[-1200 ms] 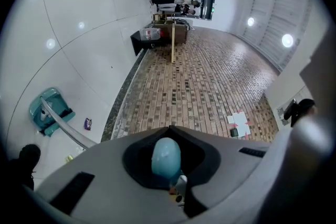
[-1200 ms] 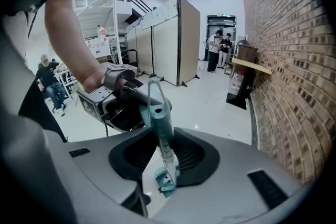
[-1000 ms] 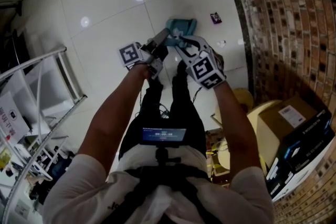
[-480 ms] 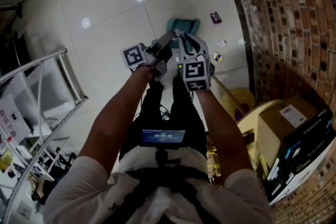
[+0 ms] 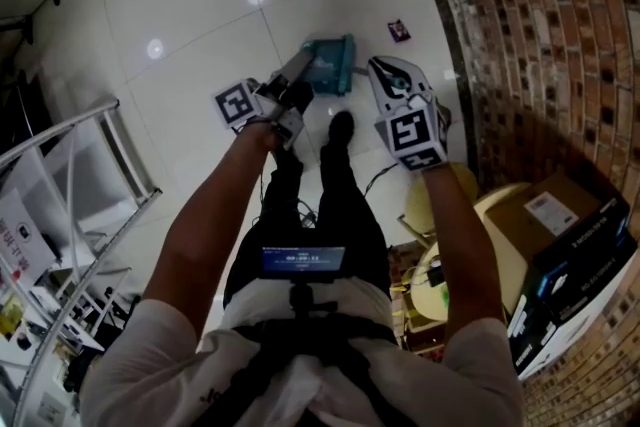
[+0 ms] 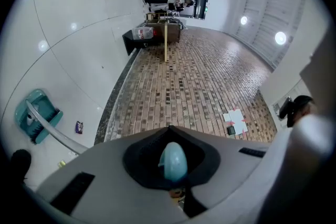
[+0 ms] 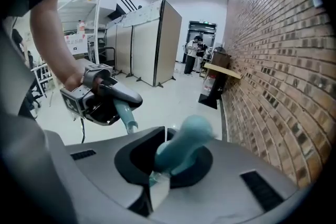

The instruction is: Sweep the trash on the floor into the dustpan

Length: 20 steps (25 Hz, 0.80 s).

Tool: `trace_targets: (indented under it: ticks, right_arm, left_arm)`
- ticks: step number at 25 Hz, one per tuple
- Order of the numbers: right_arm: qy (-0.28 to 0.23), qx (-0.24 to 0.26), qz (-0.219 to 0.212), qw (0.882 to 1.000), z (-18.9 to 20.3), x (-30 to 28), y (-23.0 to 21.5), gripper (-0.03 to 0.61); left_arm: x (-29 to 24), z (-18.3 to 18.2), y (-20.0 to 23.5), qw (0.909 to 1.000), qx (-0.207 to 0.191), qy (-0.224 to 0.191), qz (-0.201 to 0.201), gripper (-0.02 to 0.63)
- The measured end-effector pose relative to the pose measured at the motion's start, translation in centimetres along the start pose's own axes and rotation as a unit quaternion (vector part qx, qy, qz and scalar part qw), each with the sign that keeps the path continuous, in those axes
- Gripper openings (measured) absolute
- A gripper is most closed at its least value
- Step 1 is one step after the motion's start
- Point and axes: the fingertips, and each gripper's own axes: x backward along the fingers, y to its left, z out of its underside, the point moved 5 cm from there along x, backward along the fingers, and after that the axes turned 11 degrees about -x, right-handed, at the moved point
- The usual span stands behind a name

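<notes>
A teal dustpan point(image 5: 326, 65) stands on the white floor, and its long handle point(image 6: 172, 161) runs up into my left gripper point(image 5: 293, 87), which is shut on it. My right gripper point(image 5: 386, 72) is to the right, near the brick wall. Its jaws have just closed on the teal end of a broom handle point(image 7: 184, 145); the broom head is hidden. A purple wrapper point(image 5: 398, 30) lies beyond the dustpan, near the wall's dark base strip. In the left gripper view the dustpan point(image 6: 34, 115) and wrapper point(image 6: 79, 126) are at the left. The right gripper view shows my left gripper point(image 7: 100, 98) at the left.
The brick wall point(image 5: 540, 45) runs down the right side. A cardboard box point(image 5: 545, 220), a black box point(image 5: 585, 275) and yellow stools point(image 5: 445, 190) stand by it. White metal railing point(image 5: 95, 165) is at the left. My shoes point(image 5: 342, 127) are just behind the dustpan.
My right gripper has swung rightward, away from the left gripper and toward the brick wall. The left gripper and dustpan have kept their place.
</notes>
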Motion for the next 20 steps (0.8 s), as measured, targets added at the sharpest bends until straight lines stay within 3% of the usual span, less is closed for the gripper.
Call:
trace_targets:
  ticks: [8,20]
  right_arm:
    - [0.003,-0.002,-0.011,1.0,-1.3,4.2,-7.0,0.005]
    - [0.02,0.079,0.026,0.996,-2.7,7.4,-17.2,0.005]
  left_arm:
    - [-2.8,0.1,-0.7,1.0,-0.004,0.0,0.001,0.001]
    - [-7.3,0.4,-1.5,0.9999,-0.014,0.004,-0.004,0.001]
